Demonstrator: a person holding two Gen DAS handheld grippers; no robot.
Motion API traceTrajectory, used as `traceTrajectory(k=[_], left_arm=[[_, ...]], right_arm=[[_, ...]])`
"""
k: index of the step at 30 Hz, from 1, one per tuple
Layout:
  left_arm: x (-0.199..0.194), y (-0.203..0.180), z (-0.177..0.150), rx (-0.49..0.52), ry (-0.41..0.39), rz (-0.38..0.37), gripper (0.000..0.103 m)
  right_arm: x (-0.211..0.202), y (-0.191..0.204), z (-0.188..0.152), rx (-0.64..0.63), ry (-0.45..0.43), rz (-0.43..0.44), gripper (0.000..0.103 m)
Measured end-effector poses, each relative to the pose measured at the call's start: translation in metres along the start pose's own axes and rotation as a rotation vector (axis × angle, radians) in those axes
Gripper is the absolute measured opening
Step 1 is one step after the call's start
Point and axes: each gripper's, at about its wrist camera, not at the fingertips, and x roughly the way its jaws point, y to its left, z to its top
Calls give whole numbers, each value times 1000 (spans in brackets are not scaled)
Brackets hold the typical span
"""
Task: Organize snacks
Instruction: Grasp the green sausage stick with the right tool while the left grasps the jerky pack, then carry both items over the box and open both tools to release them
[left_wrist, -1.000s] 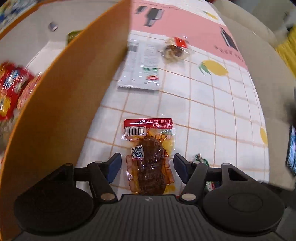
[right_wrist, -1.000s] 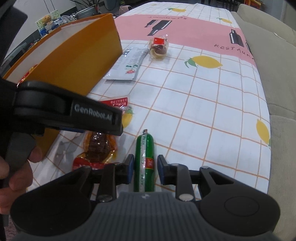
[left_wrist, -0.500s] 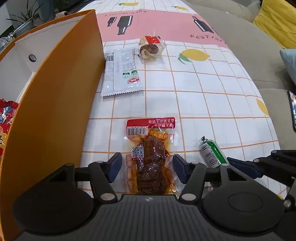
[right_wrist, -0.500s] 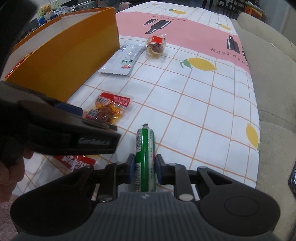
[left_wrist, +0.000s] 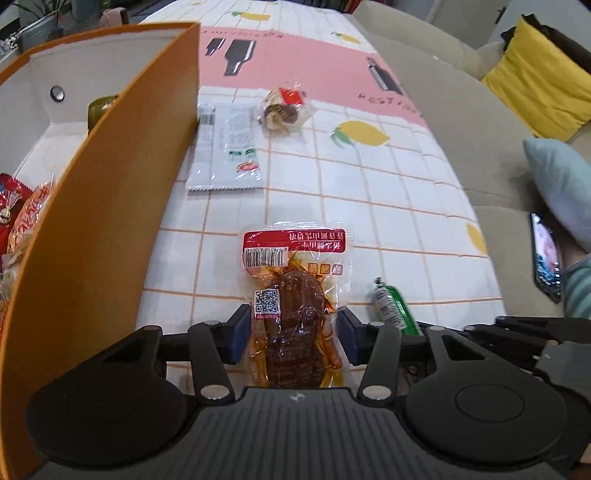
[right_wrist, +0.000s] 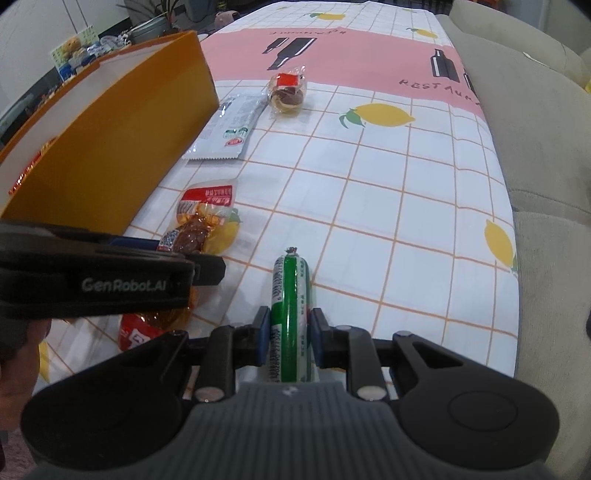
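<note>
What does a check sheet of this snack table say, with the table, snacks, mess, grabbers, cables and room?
Surface: checked lemon tablecloth, flat.
Job's things: orange box with snacks inside; meat pack, green sausage, white sachet, wrapped cake outside it.
Clutter: phone on the sofa.
Grippers: left gripper has been closing around the meat pack, pads not clearly pressing; right gripper shut on the green sausage.
Cables: nothing seen.
Surroundings: beige sofa, yellow cushion.

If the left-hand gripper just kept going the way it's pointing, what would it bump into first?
Probably the clear vacuum pack of brown braised meat with a red label: it already lies between the left gripper's closing jaws. Past it is only the checked tablecloth; depth is hard to judge.
</note>
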Motion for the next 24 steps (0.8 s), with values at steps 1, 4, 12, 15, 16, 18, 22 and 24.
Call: traceTrajectory(k=[1, 4, 12, 15, 16, 18, 22, 24], left_arm=[[-3, -1, 0, 1, -8, -4, 56], [-13, -3, 1, 0, -29, -25, 56], [-57, -6, 13, 11, -110, -51, 56], [-80, -4, 19, 15, -152, -62, 56], [-87, -2, 21, 18, -164, -63, 56], [-101, 2, 23, 20, -186, -62, 56], [-126, 16, 33, 10, -220, -65, 56], [-137, 24, 37, 5, -239, -62, 56]], right_arm=[[-2, 1, 0, 2, -4, 2, 19], [-7, 3, 1, 6, -19, 2, 19], [-42, 12, 6, -4, -112, -25, 19], [-57, 18, 11, -3, -150, -19, 19], [-61, 20, 13, -2, -161, -17, 19], [-71, 27, 17, -8, -186, -11, 19], [-88, 41, 29, -12, -230, 18, 19], [-96, 50, 36, -14, -249, 40, 19]])
